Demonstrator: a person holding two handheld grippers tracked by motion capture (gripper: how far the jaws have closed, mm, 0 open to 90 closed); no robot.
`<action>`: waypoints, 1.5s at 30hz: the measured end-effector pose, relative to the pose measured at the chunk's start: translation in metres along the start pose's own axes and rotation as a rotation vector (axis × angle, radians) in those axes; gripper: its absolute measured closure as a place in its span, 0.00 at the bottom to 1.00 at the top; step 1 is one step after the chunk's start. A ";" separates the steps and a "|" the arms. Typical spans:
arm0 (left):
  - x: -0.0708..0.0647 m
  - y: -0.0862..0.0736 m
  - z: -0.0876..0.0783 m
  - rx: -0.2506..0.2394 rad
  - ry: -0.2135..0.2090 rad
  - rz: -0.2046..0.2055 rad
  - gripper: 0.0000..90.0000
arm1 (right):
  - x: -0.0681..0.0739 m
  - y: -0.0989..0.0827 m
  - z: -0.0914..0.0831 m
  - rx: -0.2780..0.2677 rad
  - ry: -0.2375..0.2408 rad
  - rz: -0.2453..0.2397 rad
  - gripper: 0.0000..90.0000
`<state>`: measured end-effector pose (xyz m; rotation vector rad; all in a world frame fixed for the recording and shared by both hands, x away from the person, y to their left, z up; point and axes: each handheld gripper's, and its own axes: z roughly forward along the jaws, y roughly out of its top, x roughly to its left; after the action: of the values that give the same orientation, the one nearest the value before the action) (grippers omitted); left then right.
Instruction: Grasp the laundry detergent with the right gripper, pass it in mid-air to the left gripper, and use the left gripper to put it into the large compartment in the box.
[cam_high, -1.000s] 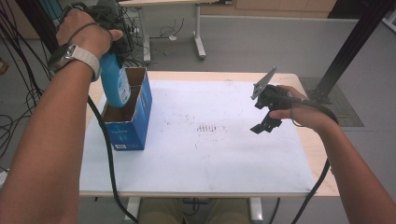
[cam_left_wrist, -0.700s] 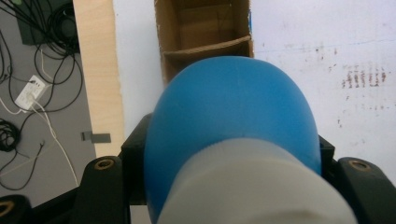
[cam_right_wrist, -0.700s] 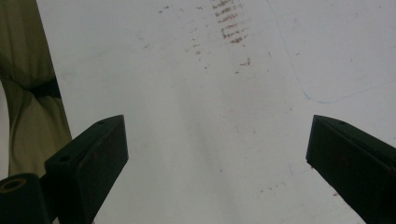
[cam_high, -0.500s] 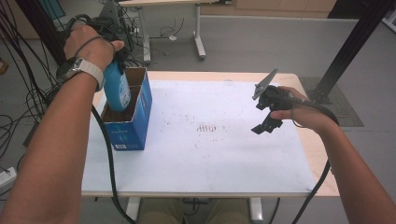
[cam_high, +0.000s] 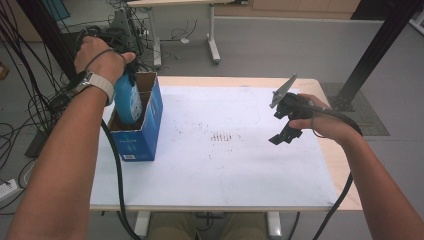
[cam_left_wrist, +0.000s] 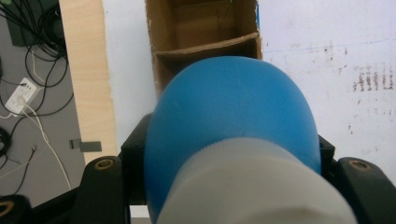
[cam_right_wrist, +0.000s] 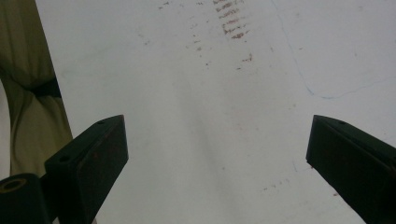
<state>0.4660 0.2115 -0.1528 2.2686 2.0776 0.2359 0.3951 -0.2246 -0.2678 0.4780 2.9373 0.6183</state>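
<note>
Over the box (cam_high: 137, 132) at the table's left edge, the left gripper (cam_high: 117, 60) has its jaws clamped on a blue bottle (cam_high: 127, 100), whose lower end already sits inside the box's open top while its upper half stands above the rim. From the left gripper view the bottle (cam_left_wrist: 231, 126) hangs above a compartment next to the cardboard divider (cam_left_wrist: 205, 46). Seating it fully and letting go appear to be what remains. The right gripper (cam_high: 285, 131) hovers idle over the white mat (cam_high: 225, 170), jaws wide and empty.
</note>
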 end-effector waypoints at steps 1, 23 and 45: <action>0.000 0.000 0.002 0.003 -0.001 -0.001 0.43 | 0.000 0.000 0.000 0.000 0.000 0.000 0.06; -0.003 -0.006 0.048 -0.023 0.002 -0.002 0.43 | 0.000 -0.002 0.004 0.003 0.004 0.017 0.06; -0.003 -0.009 0.085 -0.022 0.003 -0.004 0.43 | 0.000 -0.008 0.009 0.006 0.011 0.034 0.06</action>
<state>0.4692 0.2142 -0.2379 2.2528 2.0706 0.2609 0.3948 -0.2281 -0.2790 0.5272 2.9484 0.6175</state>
